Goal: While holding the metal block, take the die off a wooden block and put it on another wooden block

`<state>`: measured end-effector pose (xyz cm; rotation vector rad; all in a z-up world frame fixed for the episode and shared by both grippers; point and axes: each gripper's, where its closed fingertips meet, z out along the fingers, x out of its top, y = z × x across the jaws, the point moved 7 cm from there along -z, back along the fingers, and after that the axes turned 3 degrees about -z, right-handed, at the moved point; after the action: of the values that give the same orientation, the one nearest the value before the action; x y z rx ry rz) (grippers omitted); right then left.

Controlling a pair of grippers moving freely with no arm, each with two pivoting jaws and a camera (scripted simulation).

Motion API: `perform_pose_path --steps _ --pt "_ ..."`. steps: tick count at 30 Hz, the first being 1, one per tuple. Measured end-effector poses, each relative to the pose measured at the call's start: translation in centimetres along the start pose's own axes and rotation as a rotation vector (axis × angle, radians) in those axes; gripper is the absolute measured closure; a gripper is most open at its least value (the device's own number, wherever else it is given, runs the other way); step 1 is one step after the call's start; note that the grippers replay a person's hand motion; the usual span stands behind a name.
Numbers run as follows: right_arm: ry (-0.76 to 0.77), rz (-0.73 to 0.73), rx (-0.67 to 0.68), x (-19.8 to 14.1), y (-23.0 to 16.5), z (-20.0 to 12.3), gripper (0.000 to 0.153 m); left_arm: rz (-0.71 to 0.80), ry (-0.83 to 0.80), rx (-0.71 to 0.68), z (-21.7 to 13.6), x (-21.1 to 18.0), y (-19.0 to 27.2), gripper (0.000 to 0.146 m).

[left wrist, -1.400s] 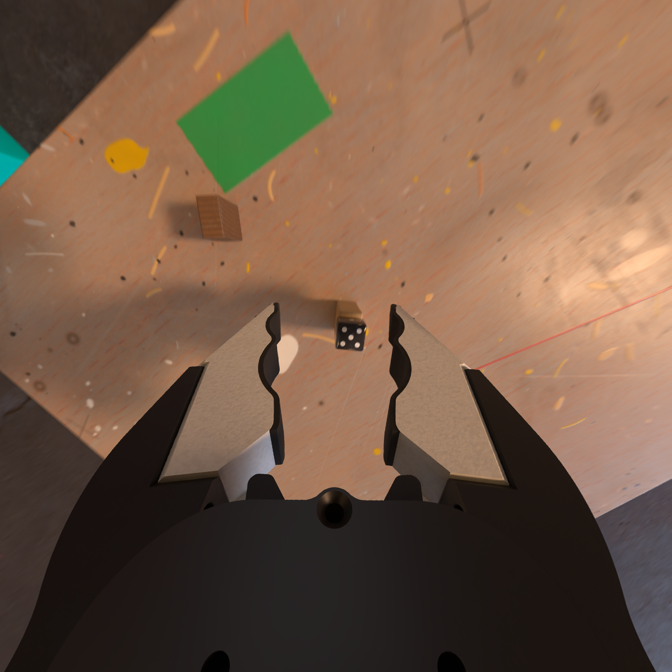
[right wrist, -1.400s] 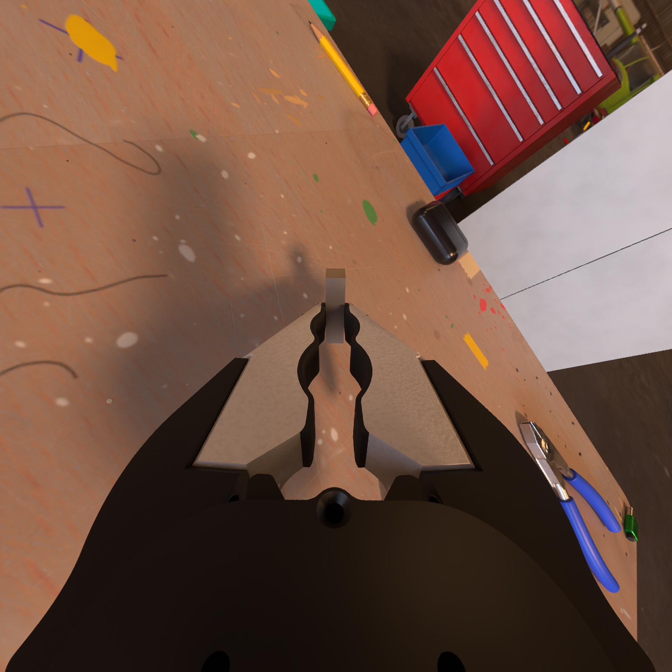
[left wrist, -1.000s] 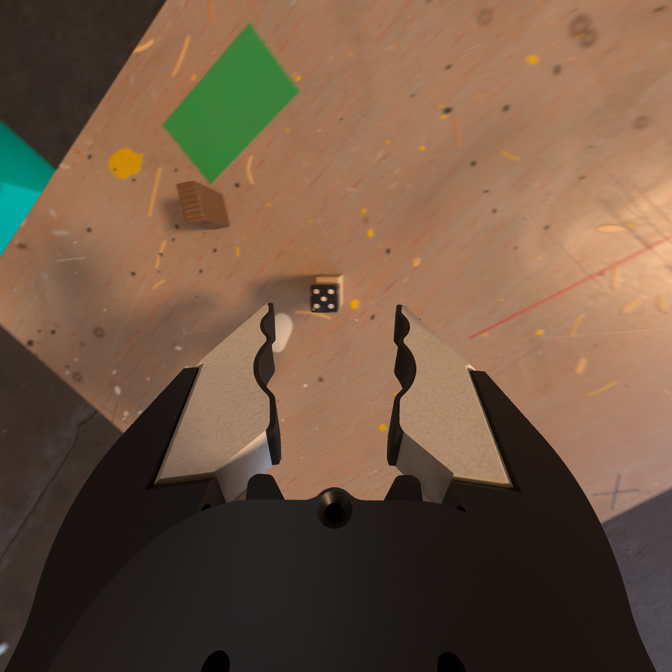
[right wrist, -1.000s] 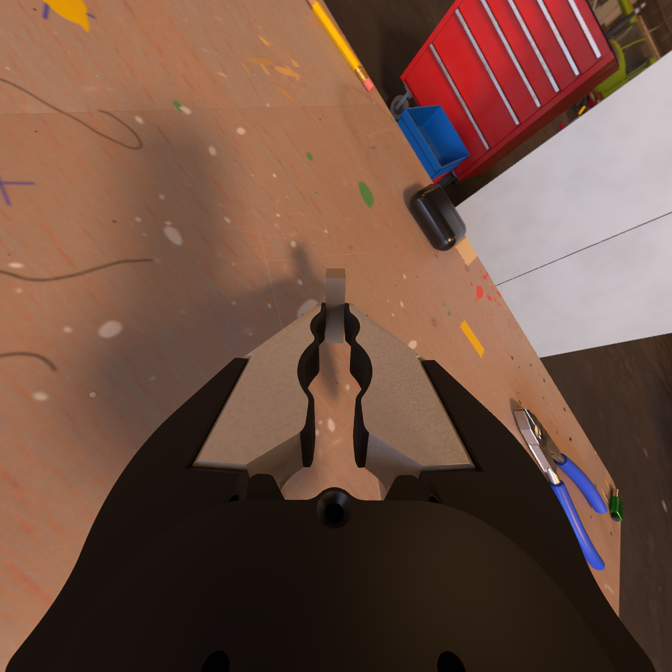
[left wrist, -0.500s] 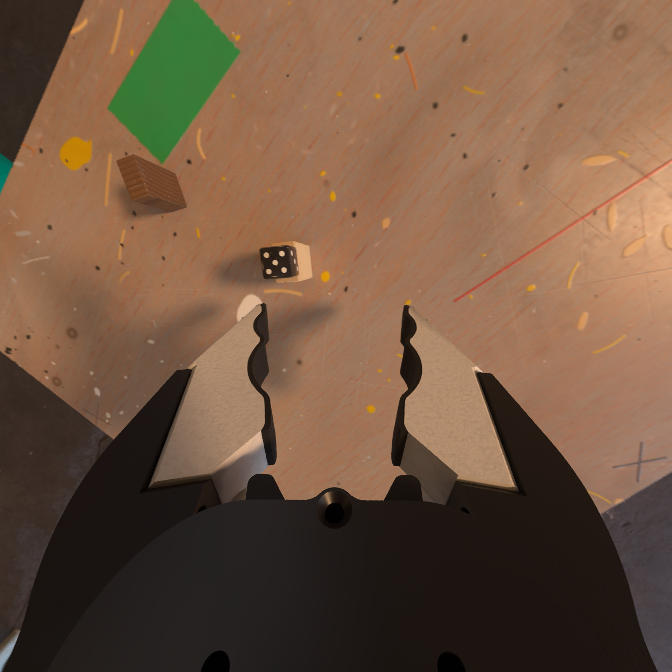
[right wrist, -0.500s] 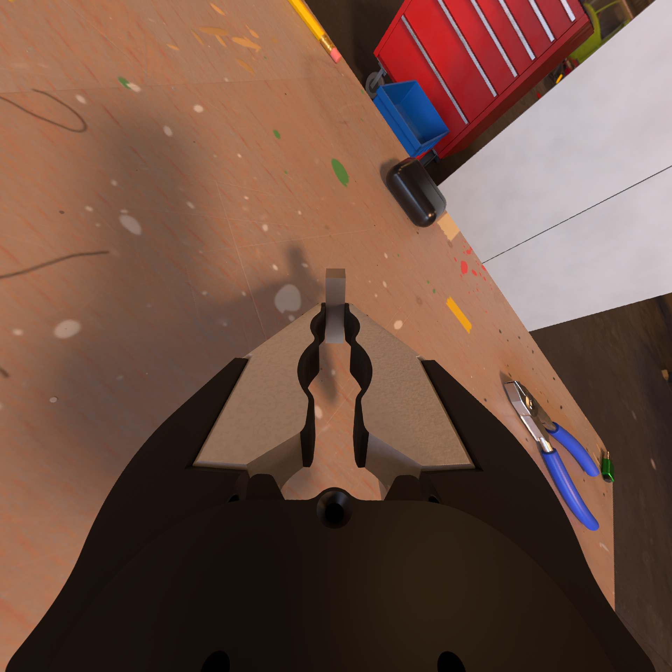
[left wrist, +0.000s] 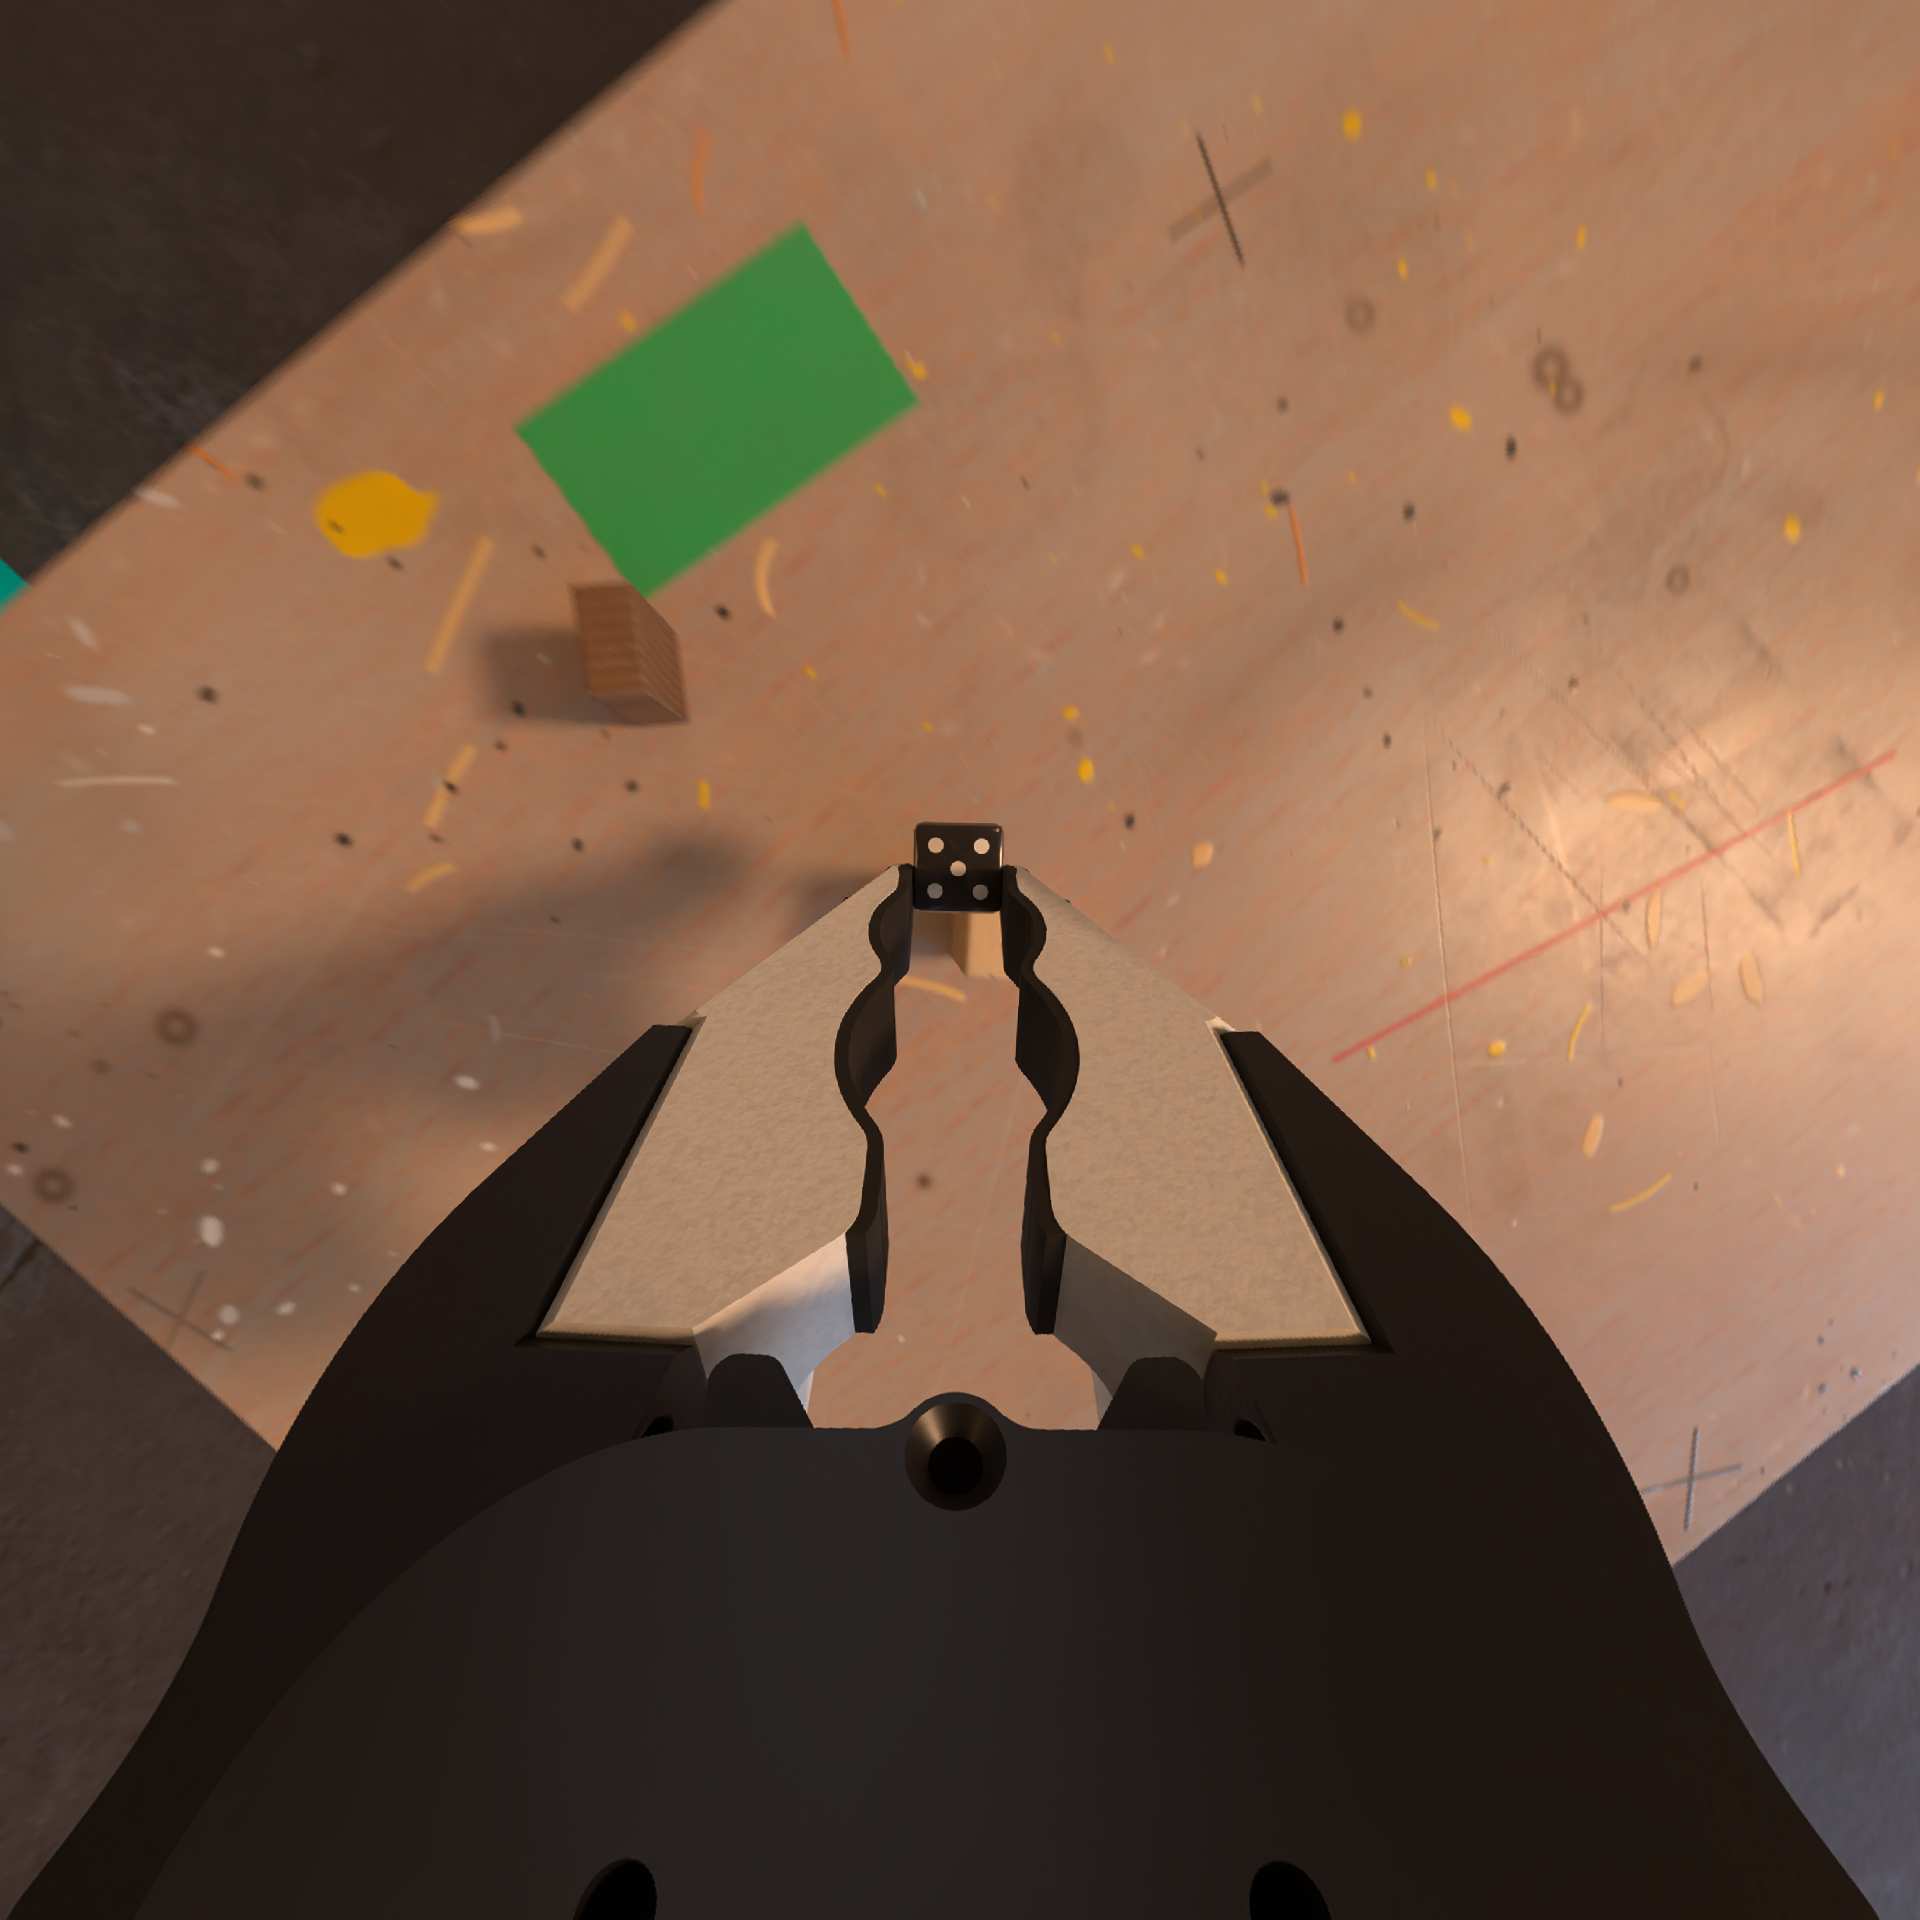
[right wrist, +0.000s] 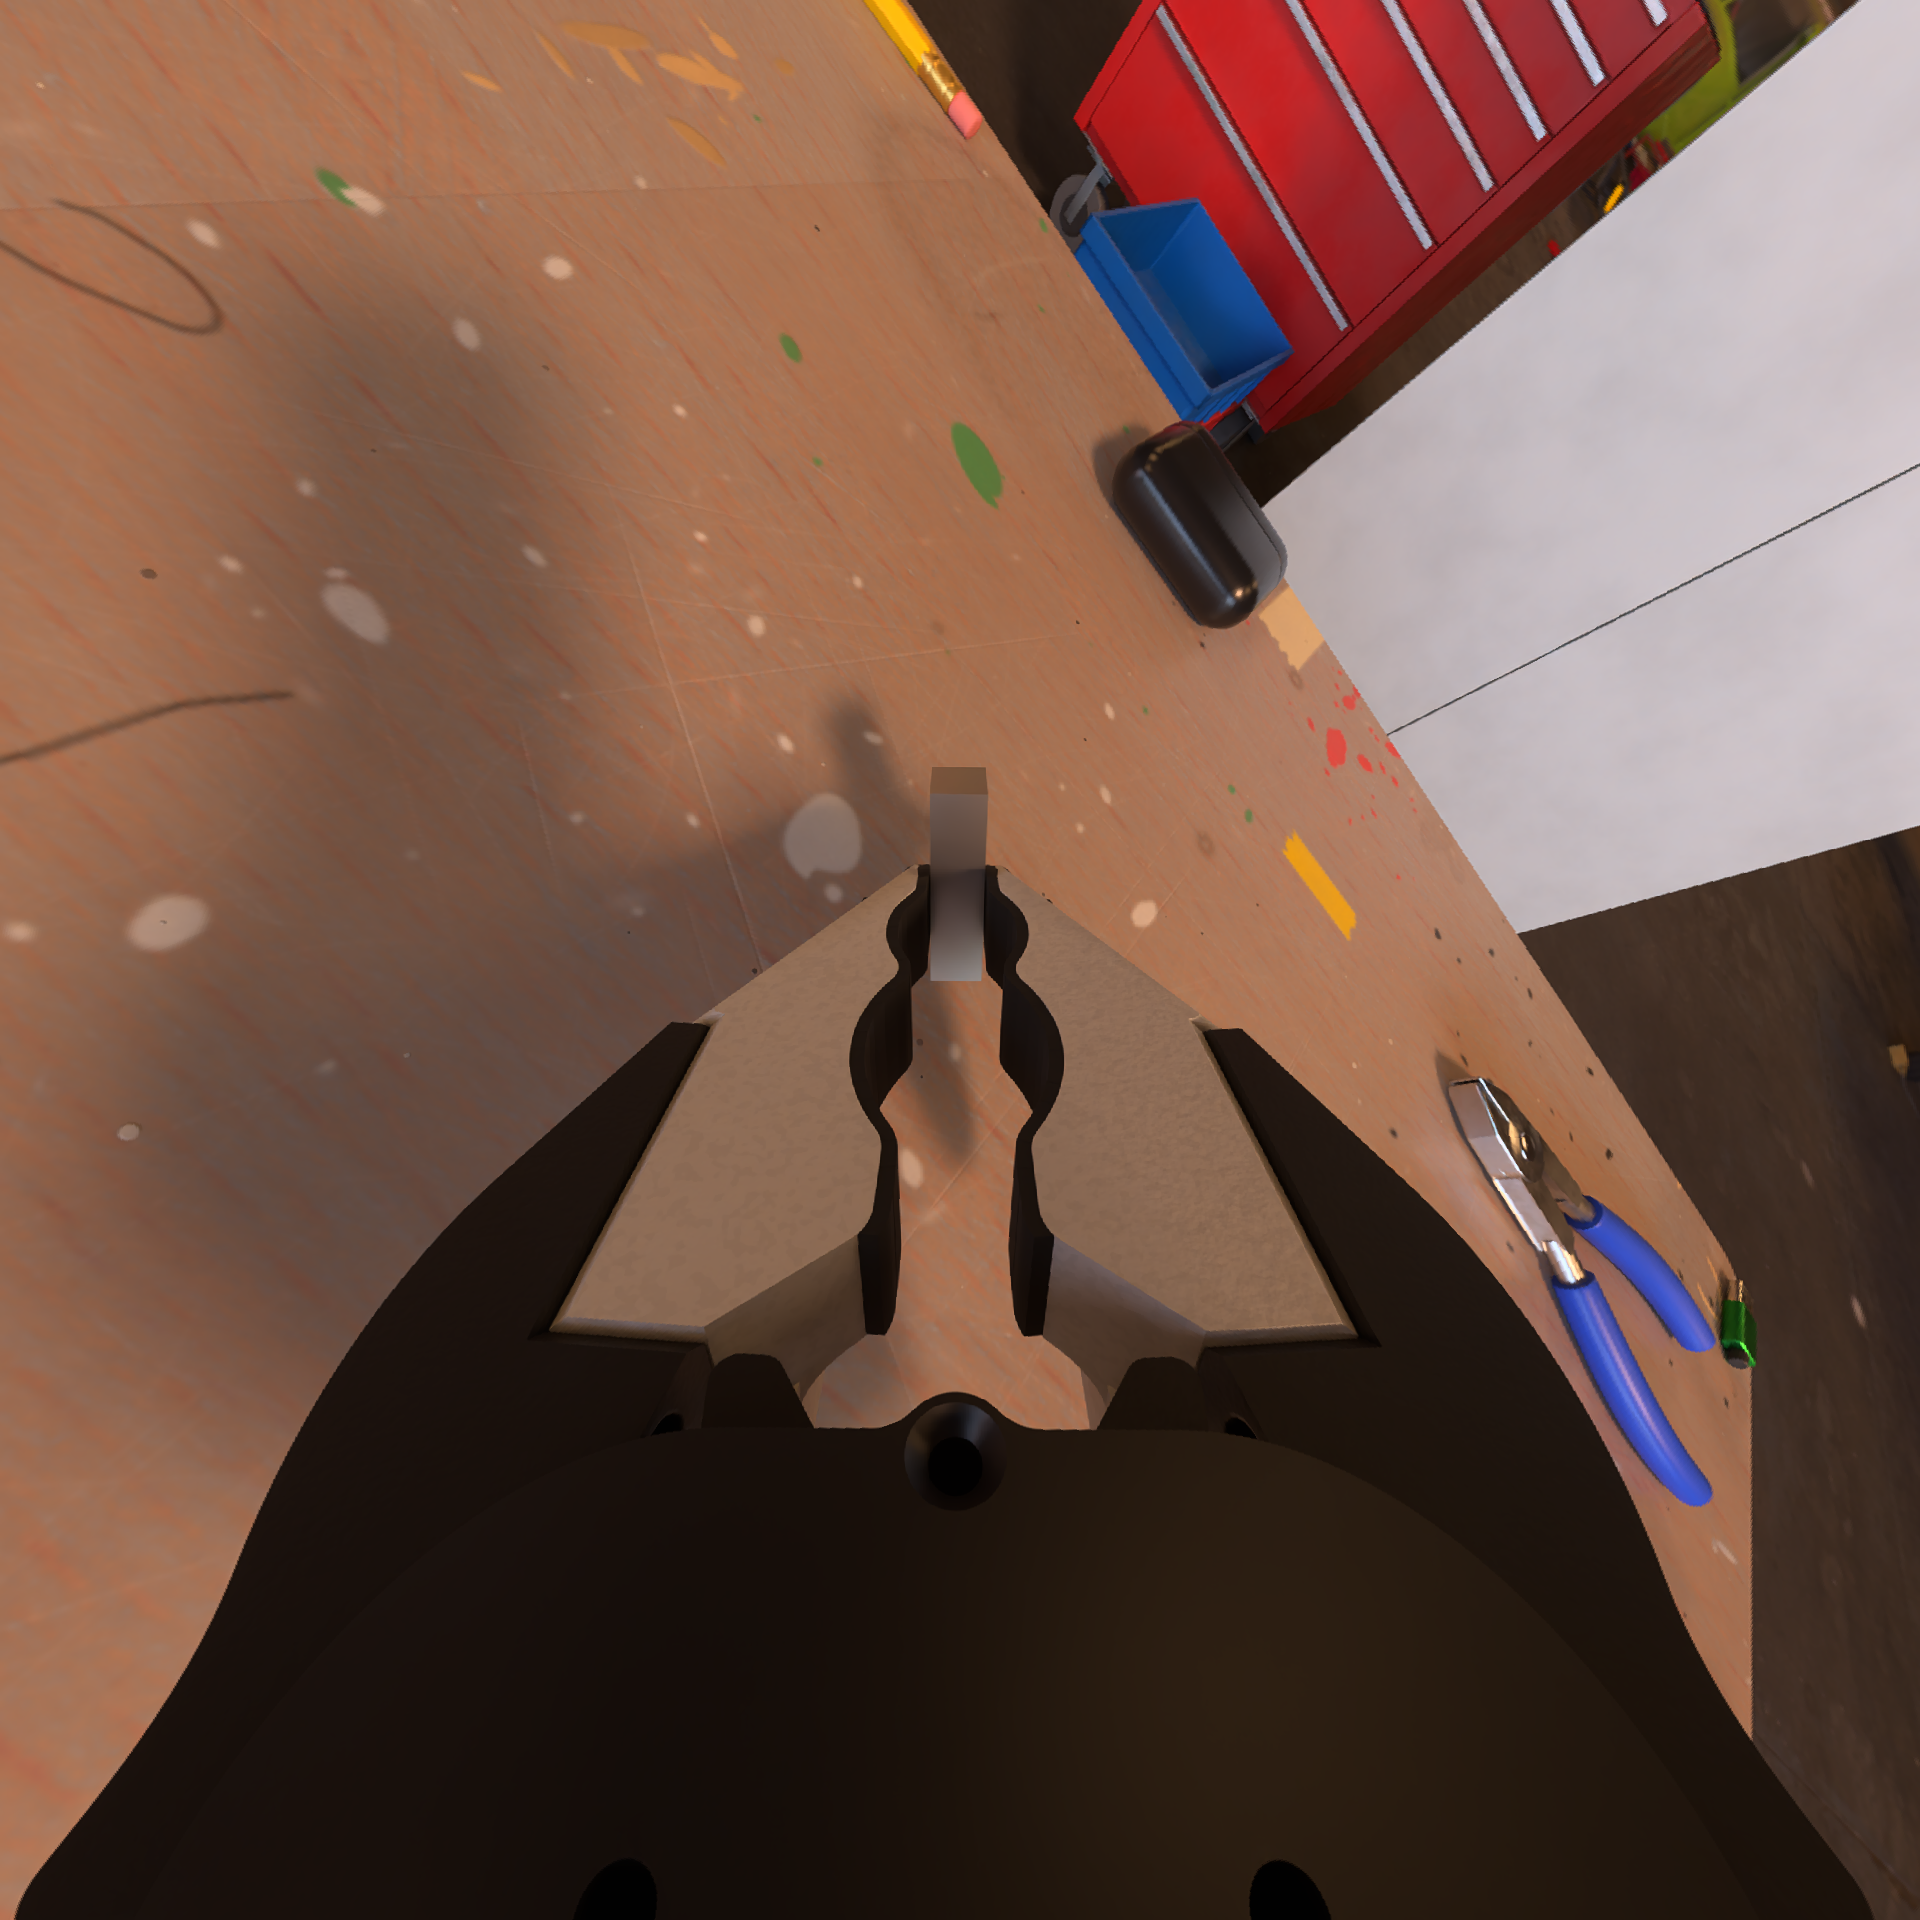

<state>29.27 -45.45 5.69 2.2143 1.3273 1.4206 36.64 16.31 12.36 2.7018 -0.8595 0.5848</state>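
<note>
In the left wrist view my left gripper [left wrist: 957, 883] is shut on the black die [left wrist: 958, 865], pinched at its fingertips. A light wooden block [left wrist: 977, 943] shows between the fingers just below the die; I cannot tell whether the die still touches it. A darker brown wooden block [left wrist: 629, 655] lies on the table to the upper left, apart. In the right wrist view my right gripper [right wrist: 957, 883] is shut on the grey metal block [right wrist: 957, 873], which sticks out past the fingertips, above the table.
A green rectangle patch [left wrist: 717, 405] and a yellow blot [left wrist: 372, 512] mark the table beyond the brown block. In the right wrist view a black rounded object [right wrist: 1195, 525], blue-handled pliers [right wrist: 1590, 1278], a pencil [right wrist: 930, 68] and a small green part [right wrist: 1735, 1330] lie near the table's right edge; a red tool cabinet [right wrist: 1382, 166] stands beyond.
My left gripper moved onto the die and closed on it; before, it was open with the die ahead on the light block. My right gripper kept hold of the metal block and drifted slightly.
</note>
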Motion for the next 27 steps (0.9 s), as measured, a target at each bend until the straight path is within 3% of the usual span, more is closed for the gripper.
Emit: perform_pose_path --steps 5,13,15,16,23,27 --pt "-0.001 -0.006 0.003 0.0 0.0 0.1 0.144 -0.012 0.066 0.127 -0.4 3.0 -2.5 0.13" --pt "-0.003 -0.01 0.005 0.0 0.0 -0.2 0.144 -0.032 -0.048 0.237 3.3 4.5 -5.4 0.128" --pt "0.001 -0.01 0.003 -0.1 0.0 -0.3 0.144 -0.042 0.001 0.226 2.3 4.4 -5.0 0.088" --pt "0.003 -0.008 0.004 -0.1 0.1 -0.4 0.144 -0.041 0.031 0.211 1.4 4.2 -4.5 0.08" --pt "0.016 -0.003 0.023 0.0 0.1 -0.3 0.144 0.017 -0.05 0.047 -2.5 -1.1 -0.7 0.063" --pt "0.018 -0.016 0.031 0.3 0.0 -0.2 0.144 0.038 -0.189 0.142 -1.2 -4.0 -0.6 0.057"
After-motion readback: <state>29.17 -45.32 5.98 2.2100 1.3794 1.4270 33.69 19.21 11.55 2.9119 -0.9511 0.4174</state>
